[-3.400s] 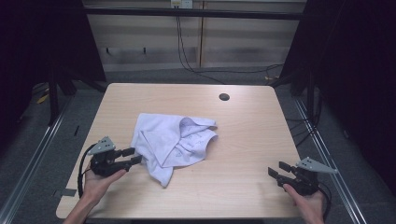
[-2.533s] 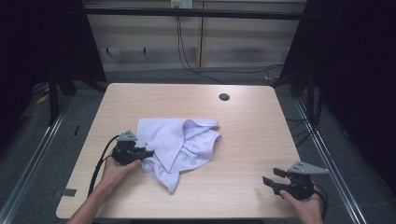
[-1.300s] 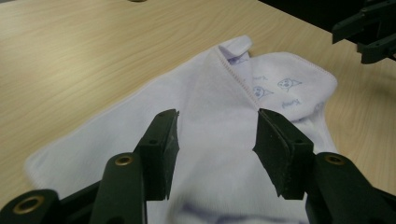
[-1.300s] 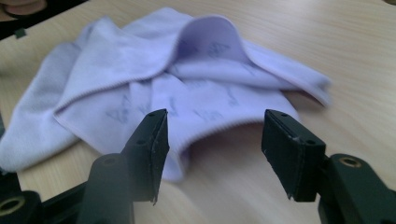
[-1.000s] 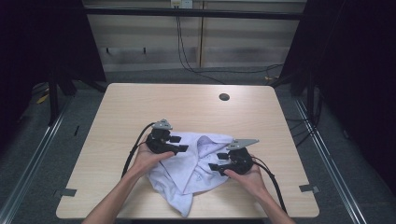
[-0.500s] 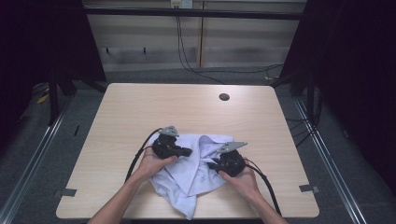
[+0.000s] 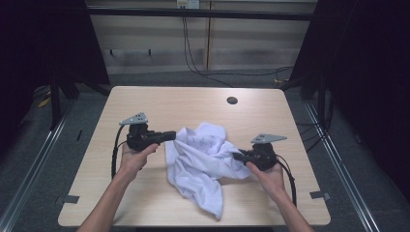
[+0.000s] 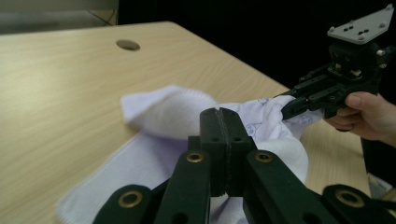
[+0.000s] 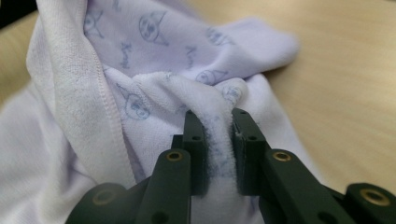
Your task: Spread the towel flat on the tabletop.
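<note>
A pale lilac towel with small printed faces lies crumpled mid-table, drawn up between the two grippers. My left gripper meets its left edge; in the left gripper view the jaws are pressed flat together with the towel right behind the tips, the pinched edge hidden. My right gripper has just closed on a thick fold of the towel, which fills the gap between its pads. The right gripper also bites the cloth in the left gripper view.
The wooden table has a round cable hole at the back right. The towel's lower corner hangs toward the front edge. Cables trail from both grippers along the person's forearms. Dark floor and metal rails surround the table.
Both grippers have drawn apart and lifted a little, left going left, right going right. The towel, bunched between them before, is now pulled wider and raised at both held spots.
</note>
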{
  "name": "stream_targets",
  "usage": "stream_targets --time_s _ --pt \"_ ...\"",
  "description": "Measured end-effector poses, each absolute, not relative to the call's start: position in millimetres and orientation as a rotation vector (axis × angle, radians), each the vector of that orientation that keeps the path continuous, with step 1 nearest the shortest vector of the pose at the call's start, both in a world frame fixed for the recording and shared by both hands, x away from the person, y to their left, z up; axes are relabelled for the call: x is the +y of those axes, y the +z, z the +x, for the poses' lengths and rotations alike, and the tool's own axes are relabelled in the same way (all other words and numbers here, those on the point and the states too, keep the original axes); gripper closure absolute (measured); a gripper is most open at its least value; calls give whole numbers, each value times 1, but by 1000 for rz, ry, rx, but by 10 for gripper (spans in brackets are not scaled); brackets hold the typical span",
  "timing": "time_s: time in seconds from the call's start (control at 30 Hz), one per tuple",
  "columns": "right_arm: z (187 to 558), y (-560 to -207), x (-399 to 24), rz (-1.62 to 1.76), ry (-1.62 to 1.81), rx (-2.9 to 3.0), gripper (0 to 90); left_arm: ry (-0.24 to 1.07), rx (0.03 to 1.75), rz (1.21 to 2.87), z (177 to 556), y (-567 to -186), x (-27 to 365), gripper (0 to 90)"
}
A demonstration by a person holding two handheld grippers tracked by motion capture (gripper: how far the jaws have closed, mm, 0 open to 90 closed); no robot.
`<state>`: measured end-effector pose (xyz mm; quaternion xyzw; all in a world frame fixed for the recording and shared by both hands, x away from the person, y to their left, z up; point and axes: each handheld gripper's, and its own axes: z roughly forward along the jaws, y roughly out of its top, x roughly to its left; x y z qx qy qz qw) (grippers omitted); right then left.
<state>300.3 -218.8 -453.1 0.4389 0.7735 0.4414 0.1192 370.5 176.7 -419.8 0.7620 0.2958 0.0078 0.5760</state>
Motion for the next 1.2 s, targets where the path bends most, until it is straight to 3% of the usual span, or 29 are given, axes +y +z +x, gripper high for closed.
stream_targets --time_s 0.33,0.47,0.6,0.7,0.83,1.07,1.2 --pt "339 -368 -242 1290 1309 2082 786 210 729 1608 380 -342 208 900" --pt "360 -323 -242 1257 1298 2027 790 320 702 1624 382 -304 202 900" --pt "372 -280 -247 1220 1368 1919 796 363 640 1567 372 -271 200 900" --pt "368 -266 -254 1182 1470 1841 801 382 569 1587 352 -261 196 900" --pt "360 -297 -261 1199 1430 1902 806 275 521 1661 328 -288 183 900" --pt "350 -414 -281 1361 1281 2050 818 -48 483 1816 309 -379 148 852" --pt "357 -441 -301 1445 1202 2032 804 -71 495 1872 309 -396 149 775"
